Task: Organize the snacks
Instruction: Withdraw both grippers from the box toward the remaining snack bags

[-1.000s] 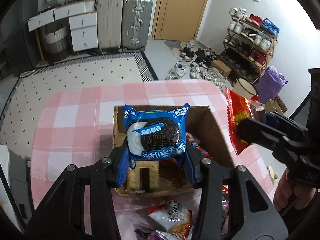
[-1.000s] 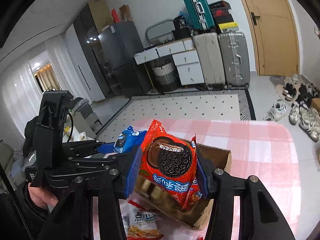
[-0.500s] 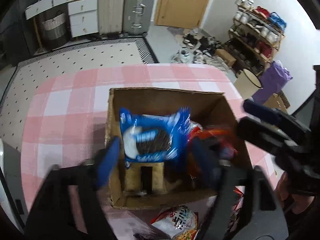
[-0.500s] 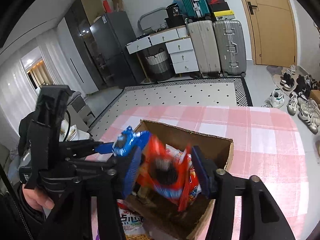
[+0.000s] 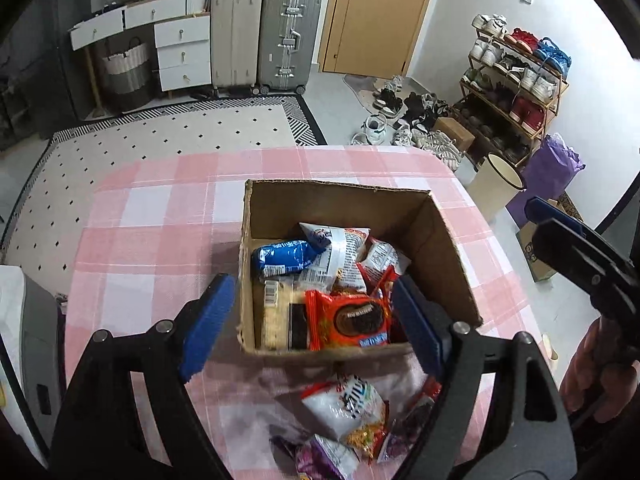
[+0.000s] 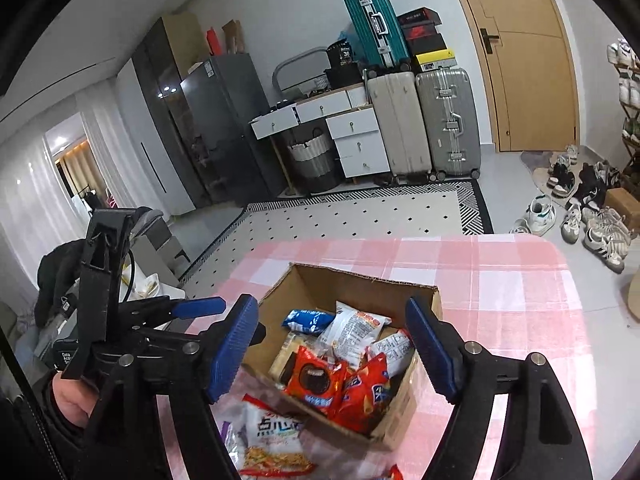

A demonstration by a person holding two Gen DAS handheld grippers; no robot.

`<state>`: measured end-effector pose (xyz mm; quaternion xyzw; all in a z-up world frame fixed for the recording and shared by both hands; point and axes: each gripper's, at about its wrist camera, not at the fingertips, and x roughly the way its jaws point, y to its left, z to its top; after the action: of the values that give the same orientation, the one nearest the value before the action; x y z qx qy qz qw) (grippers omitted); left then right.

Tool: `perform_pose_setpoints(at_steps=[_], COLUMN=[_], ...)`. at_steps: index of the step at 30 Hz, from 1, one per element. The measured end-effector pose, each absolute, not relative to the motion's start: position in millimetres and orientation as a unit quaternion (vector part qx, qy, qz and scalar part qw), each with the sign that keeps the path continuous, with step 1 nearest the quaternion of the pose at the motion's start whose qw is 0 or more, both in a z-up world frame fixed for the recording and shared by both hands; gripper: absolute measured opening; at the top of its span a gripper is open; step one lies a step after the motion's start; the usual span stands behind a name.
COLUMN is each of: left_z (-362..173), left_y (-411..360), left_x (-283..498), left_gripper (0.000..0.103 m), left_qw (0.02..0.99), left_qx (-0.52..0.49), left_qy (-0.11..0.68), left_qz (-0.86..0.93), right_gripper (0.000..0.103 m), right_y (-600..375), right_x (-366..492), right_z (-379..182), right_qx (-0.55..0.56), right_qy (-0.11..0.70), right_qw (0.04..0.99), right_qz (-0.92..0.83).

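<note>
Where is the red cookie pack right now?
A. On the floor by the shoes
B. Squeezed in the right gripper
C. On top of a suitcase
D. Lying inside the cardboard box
D: the red cookie pack lies in the cardboard box on top of other snacks, and the right gripper stands open with nothing between its pads.

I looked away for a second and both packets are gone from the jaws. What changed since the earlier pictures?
Both packets were let go into the cardboard box. The left gripper has just been opening its jaws, and the blue cookie packet now lies inside. The right gripper has also just been opening, and the red cookie packet lies there too. Both jaws are empty. The box and the loose snacks in front of it stayed put.
</note>
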<state>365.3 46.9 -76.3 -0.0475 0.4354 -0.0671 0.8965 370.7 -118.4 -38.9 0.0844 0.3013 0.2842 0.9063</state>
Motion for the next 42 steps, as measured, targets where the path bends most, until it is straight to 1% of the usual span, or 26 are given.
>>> perform_pose_setpoints(at_steps=[3,5,6,11,13,21,23,24,26,27,34,42], left_z=[-66.1,-59.5,-57.0,-44.7,-39.8,-21.4,-17.7,-15.8,-12.8,-11.3,-6.7,-15.8], left_y=[45.9,44.8,44.0,40.0,39.1,40.2,41.0,41.2,41.2,41.3,40.0,40.6], left_x=[347.5,336.0,330.3,306.2,295.5,252.1,243.0,237.8,226.9,220.0,187.7,152.4], left_gripper=[0.080,0.080,0.080,0.081,0.083,0.086,0.088,0.090,0.096,0.102,0.102,0.102], left_qw=[0.901,0.903,0.904,0.909,0.912,0.920,0.922,0.923,0.926,0.928,0.935,0.942], left_qx=[-0.042,-0.040,-0.039,-0.032,-0.031,-0.029,-0.031,-0.030,-0.029,-0.029,-0.032,-0.032], left_qy=[0.427,0.423,0.420,0.410,0.405,0.385,0.381,0.378,0.372,0.367,0.348,0.333], left_qz=[-0.065,-0.066,-0.066,-0.063,-0.064,-0.061,-0.062,-0.060,-0.057,-0.057,-0.055,-0.043], right_gripper=[0.078,0.083,0.084,0.086,0.090,0.096,0.098,0.098,0.098,0.098,0.099,0.099], right_y=[-122.3,-126.1,-127.9,-134.3,-136.2,-142.4,-145.1,-146.7,-149.7,-149.9,-153.1,-156.9], right_x=[355.6,347.6,342.2,315.8,305.4,258.1,247.5,243.0,234.7,229.7,199.4,179.0], right_z=[-30.3,-24.8,-22.0,-10.6,-7.0,5.4,6.4,5.7,5.2,5.0,-3.5,-24.8], right_qx=[0.083,0.085,0.086,0.081,0.080,0.072,0.075,0.077,0.078,0.077,0.076,0.093], right_qy=[0.293,0.287,0.283,0.270,0.265,0.241,0.239,0.238,0.236,0.235,0.234,0.243], right_qw=[0.908,0.910,0.911,0.916,0.917,0.925,0.926,0.926,0.926,0.927,0.929,0.926], right_qz=[0.286,0.285,0.286,0.286,0.286,0.283,0.282,0.282,0.282,0.282,0.276,0.274])
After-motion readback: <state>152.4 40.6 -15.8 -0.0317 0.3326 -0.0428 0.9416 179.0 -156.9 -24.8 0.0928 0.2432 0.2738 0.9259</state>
